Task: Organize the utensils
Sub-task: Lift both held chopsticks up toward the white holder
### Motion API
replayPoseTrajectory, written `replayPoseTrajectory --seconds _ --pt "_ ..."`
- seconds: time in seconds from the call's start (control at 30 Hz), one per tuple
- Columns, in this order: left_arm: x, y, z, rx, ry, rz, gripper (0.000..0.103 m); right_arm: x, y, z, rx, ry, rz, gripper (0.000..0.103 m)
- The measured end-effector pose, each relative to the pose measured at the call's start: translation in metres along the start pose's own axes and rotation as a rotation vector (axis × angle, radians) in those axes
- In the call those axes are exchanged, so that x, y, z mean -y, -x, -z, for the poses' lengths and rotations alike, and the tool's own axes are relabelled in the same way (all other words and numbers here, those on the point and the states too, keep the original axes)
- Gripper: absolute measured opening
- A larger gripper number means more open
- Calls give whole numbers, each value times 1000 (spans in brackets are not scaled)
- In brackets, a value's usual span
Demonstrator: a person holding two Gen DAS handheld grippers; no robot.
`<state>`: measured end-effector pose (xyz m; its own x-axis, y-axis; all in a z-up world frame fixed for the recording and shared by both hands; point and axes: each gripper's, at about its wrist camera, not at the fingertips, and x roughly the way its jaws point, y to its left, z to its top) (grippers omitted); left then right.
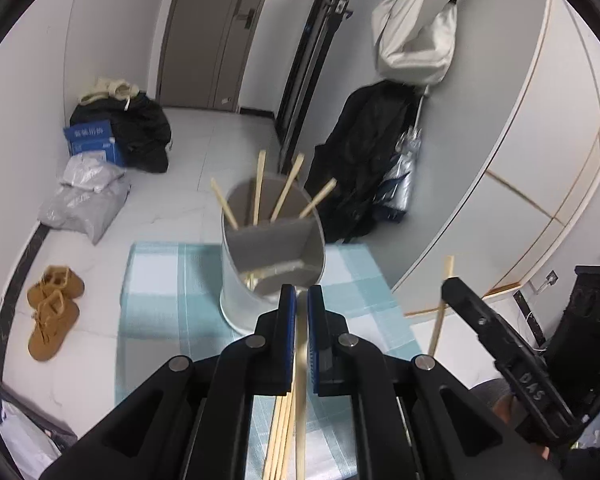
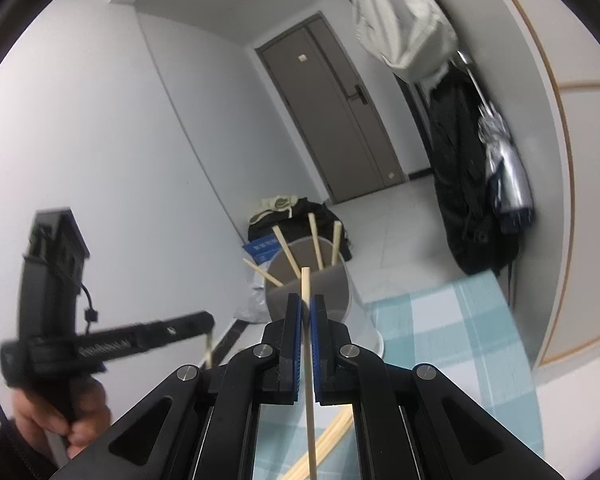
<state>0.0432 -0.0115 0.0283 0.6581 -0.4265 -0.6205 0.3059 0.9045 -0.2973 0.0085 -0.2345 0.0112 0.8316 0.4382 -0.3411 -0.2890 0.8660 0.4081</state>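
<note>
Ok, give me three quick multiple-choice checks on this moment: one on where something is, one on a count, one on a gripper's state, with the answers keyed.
1. Where do the loose chopsticks lie?
A. On the checked cloth, near side of the holder
B. On the floor by the shoes
C. Across the holder's rim

2. How many chopsticks stand in the rear section of the holder?
A. One
B. Four
C. Seven

3. What is the right gripper doing?
A. Wide open, nothing in it
B. Gripping the holder's rim
C. Closed on a single chopstick

Answers:
1 A: the left wrist view shows them on the checked cloth, below the left gripper.
2 B: four sticks fan out behind the divider.
3 C: one chopstick runs up between its blue pads and pokes out past the tips.
</note>
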Motion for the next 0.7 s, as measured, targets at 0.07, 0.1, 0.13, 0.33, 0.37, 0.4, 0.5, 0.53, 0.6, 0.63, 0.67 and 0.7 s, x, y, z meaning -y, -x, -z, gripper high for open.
replayPoseTrajectory --seconds 0.07,0.1,0.13,0.33,0.37,0.4,0.5,0.53,0.6,0.63,0.67,0.7 --pt "0 8 -12 16 0 17 2 -5 -1 -7 15 15 5 4" --pt "0 12 -18 29 -3 24 2 -8 -2 -14 27 18 -5 4" --pt "0 15 -23 45 -4 22 2 -10 -3 -18 37 19 -9 4" --pt "-3 33 -67 151 10 25 2 -26 -14 -64 128 51 -29 4" --pt "-4 35 -75 176 9 24 2 -28 -17 -72 142 60 -31 4" --pt "-4 36 -81 193 11 28 2 -32 -22 -83 161 69 -33 4" --pt "-7 36 -101 245 23 34 2 -38 -36 -105 192 73 -26 4" --pt "-8 35 -105 257 27 33 2 -39 -44 -114 196 67 -10 4" --pt "-10 31 -115 282 27 23 2 -38 -58 -131 210 49 -11 4" --pt "-11 30 -121 298 27 14 2 -39 -62 -137 219 45 -10 4" --pt "-13 29 -125 316 25 5 2 -40 -65 -142 230 46 -5 4" --pt "-15 27 -128 332 24 -2 2 -40 -72 -149 249 45 -2 4"
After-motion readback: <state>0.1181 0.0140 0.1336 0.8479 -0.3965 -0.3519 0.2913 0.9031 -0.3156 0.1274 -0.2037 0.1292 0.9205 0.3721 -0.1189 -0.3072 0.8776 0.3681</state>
